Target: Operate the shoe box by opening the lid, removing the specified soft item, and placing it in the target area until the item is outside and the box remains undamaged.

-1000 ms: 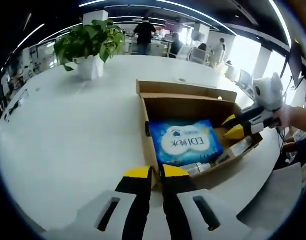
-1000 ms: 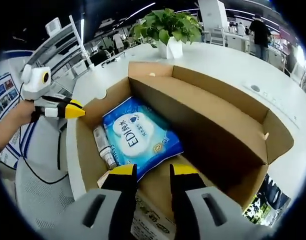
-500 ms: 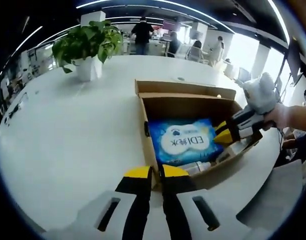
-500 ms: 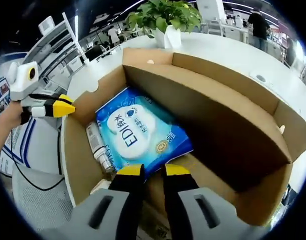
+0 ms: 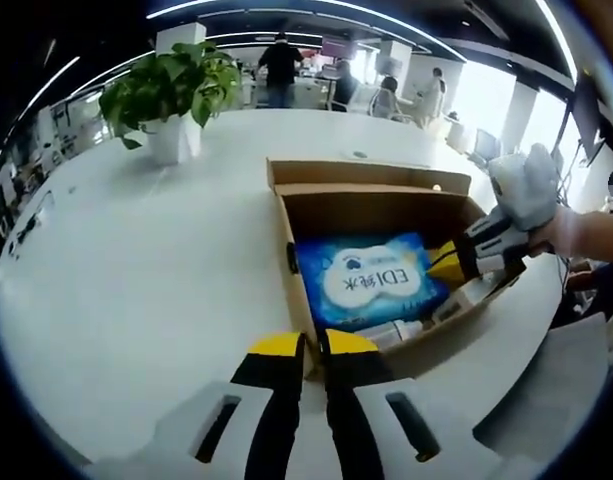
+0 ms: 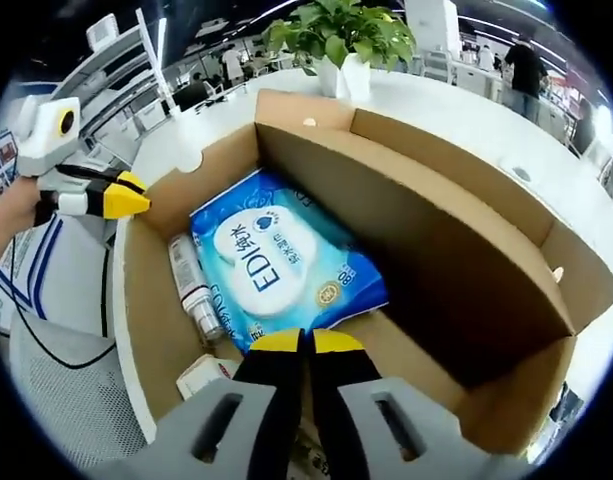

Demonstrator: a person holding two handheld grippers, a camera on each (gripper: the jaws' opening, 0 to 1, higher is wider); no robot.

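- Your white table (image 5: 136, 260) carries everything here, running far back toward the room behind.
- The open cardboard shoe box (image 5: 371, 195) sits directly on it, near you, to the right.
- A potted plant (image 5: 171, 95) stands on it, far left.

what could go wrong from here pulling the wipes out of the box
The right tool sits at the very edge of the wipes pack, so a thin pinch could slip or tear the wrapper. A bottle lies against the pack and may get dragged along. The left tool looks shut beside the box wall, so the box could shift when the pack lifts.
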